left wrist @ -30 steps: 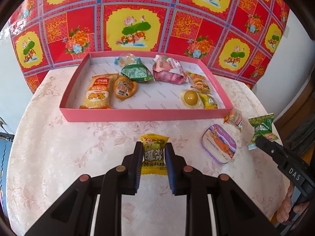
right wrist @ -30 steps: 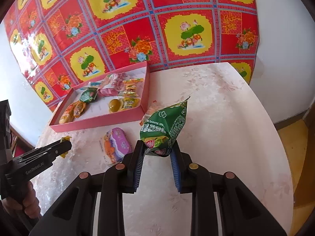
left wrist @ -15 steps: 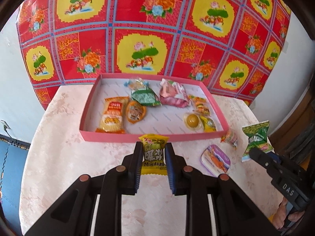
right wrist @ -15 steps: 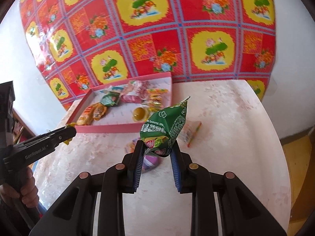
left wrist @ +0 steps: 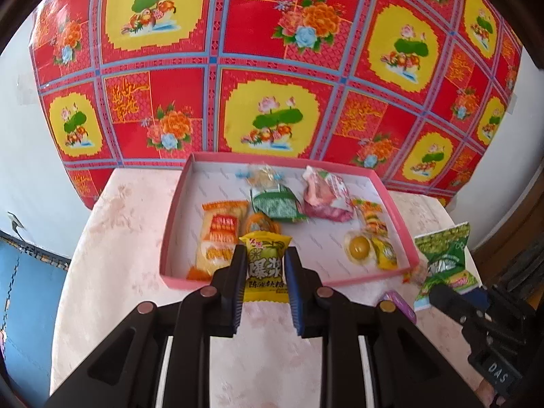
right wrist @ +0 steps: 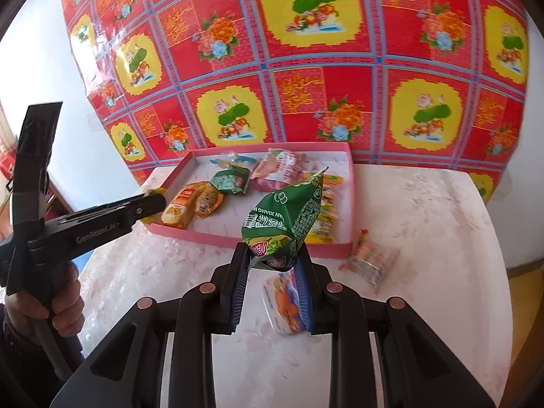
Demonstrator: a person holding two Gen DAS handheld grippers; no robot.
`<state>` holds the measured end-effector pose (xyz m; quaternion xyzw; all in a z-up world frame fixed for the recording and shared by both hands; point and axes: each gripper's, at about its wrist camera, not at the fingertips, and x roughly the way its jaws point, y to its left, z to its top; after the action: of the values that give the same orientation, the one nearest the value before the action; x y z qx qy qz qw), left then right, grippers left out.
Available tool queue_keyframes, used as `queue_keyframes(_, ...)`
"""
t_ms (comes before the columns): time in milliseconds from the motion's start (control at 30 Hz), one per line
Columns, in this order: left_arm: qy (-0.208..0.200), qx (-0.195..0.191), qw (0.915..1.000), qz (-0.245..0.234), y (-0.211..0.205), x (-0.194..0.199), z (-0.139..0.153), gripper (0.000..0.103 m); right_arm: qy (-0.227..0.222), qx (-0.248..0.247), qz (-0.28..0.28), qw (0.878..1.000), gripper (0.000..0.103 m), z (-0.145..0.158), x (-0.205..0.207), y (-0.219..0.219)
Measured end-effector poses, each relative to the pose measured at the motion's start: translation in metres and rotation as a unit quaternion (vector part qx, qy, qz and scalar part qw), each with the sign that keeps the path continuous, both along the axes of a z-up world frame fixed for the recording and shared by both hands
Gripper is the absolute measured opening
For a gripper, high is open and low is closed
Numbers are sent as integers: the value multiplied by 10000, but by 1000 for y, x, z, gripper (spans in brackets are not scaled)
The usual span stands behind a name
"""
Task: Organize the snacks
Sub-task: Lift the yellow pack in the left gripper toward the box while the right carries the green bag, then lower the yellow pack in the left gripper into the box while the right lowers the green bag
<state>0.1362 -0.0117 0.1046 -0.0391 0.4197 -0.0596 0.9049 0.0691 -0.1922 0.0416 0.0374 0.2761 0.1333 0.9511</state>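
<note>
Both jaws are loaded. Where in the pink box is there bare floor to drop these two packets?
In the pink box, the near middle is bare, between the orange round snack and the egg packet. The far-left corner is bare too. The back row around the green packet is crowded.

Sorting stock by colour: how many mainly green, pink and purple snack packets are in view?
Green: 2, a green packet in the pink tray and a held green packet in the right gripper
Pink: 1, the pink packet
Purple: 1, the purple packet
Total: 4
</note>
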Motion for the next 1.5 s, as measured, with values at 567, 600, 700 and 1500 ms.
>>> queue_keyframes(567, -156, 158, 9997, 71, 5, 53, -16, 23, 175, -55, 230, 9996, 28, -9, 43, 28)
queue_keyframes(600, -164, 158, 9997, 80, 6, 56, -17, 23, 187, -60, 237, 9995, 28, -9, 46, 30)
queue_keyframes(700, -232, 337, 9991, 110, 8, 66, -22, 23, 213, -56, 263, 9994, 28, -10, 52, 32)
queue_keyframes(1500, 453, 228, 9985, 213, 29, 117, -64, 31, 388, -29, 289, 9988, 28, -17, 87, 39)
